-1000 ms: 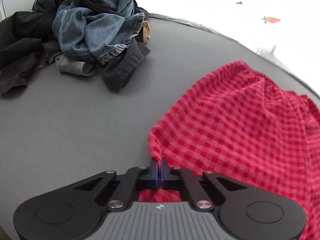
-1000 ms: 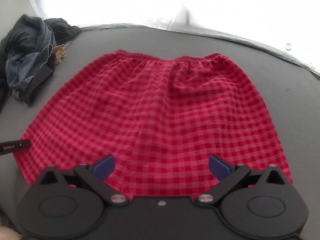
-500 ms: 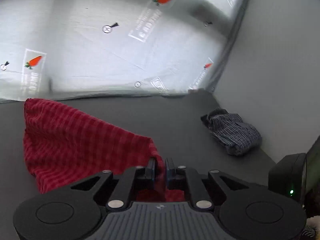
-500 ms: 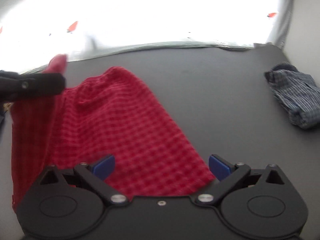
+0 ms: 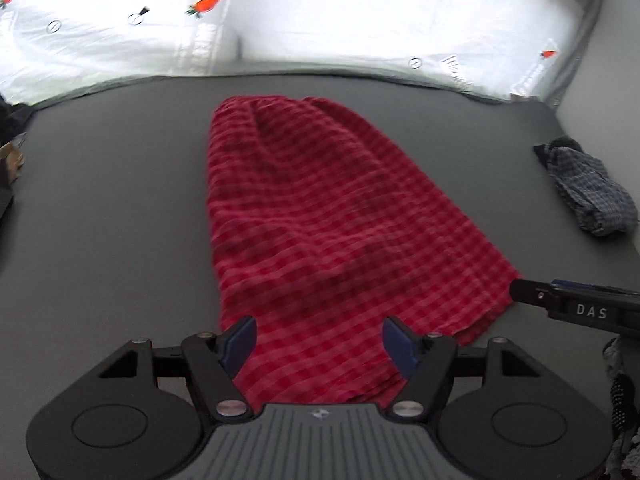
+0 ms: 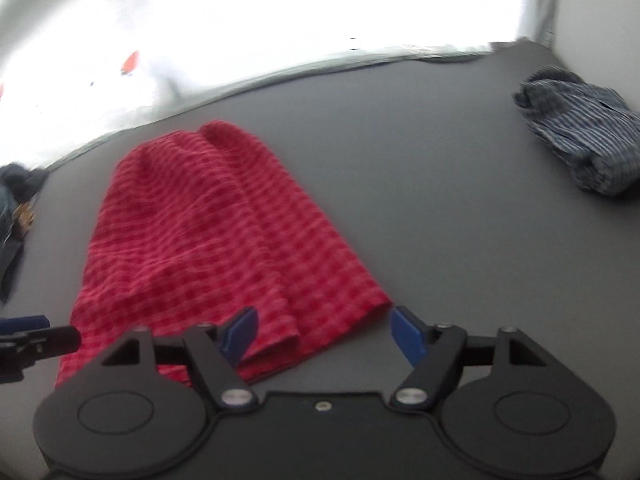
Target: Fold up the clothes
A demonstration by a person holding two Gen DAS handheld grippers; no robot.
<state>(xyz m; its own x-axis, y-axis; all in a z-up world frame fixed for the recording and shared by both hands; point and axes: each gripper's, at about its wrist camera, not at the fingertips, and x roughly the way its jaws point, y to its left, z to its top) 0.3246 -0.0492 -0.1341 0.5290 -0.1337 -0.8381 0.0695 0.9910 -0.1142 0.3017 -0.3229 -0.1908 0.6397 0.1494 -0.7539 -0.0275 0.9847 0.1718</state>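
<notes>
The left gripper [image 5: 319, 340] is hovering low over the near hem of the red checked shorts [image 5: 316, 216], its blue-padded fingers [image 5: 240, 338] spread wide and gripping nothing. The cloth is passing under the gap between them. The right gripper [image 6: 325, 332] is sitting in much the same pose, its fingers [image 6: 408, 334] also parted and empty, over the near right corner of the same garment.

The shorts [image 6: 216, 240] are lying folded lengthwise into a long strip on the grey table [image 5: 112, 200], running from 6 o'clock toward 12 o'clock in the left wrist view. The waistband end is the far one (slightly bunched there).

In the left wrist view the right gripper's tip [image 5: 532, 292] is entering at 3 o'clock, just beside the shorts' right corner. In the right wrist view the left gripper's tip [image 6: 44, 338] is showing at 9 o'clock, at the cloth's left edge.

A folded striped garment [image 6: 580, 136] is resting well apart at 2 o'clock. A heap of dark clothes [image 6: 12, 200] is peeking in at 9 o'clock. A white sheet with carrot prints [image 5: 208, 0] is bordering the table's far side.
</notes>
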